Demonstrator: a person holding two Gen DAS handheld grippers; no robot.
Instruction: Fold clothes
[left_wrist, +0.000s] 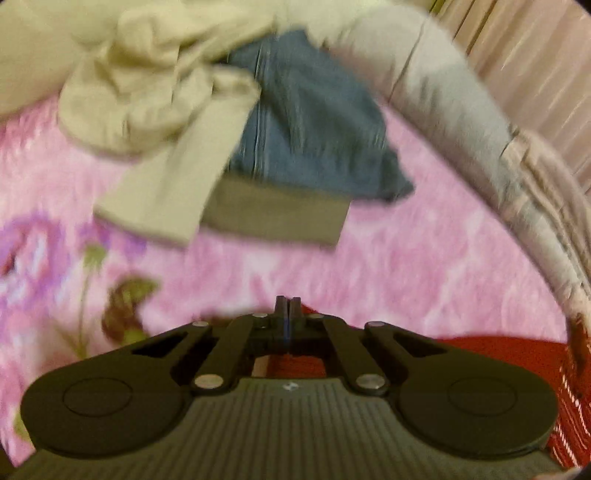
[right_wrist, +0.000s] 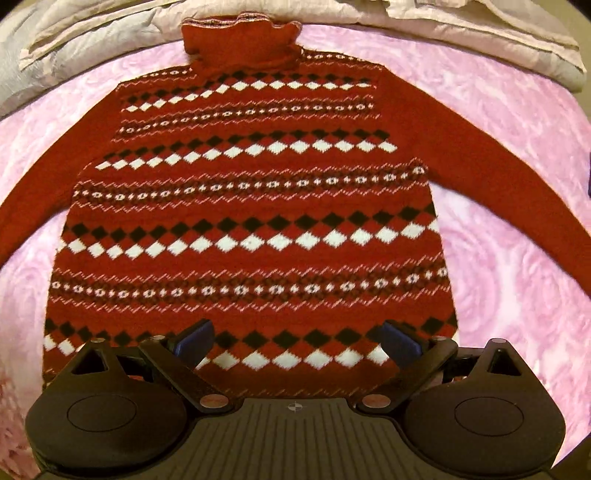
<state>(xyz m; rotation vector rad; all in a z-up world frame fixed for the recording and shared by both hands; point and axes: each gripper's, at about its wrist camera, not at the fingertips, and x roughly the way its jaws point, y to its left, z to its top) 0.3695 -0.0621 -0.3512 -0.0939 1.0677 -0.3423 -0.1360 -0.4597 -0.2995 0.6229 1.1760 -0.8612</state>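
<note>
Red patterned sweater (right_wrist: 251, 206) flat on pink blanket (right_wrist: 517, 280)

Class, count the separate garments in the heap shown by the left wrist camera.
3: a crumpled beige garment on the left, blue jeans to its right, and a folded olive piece beneath them. The picture is blurred, so more may be hidden.
</note>
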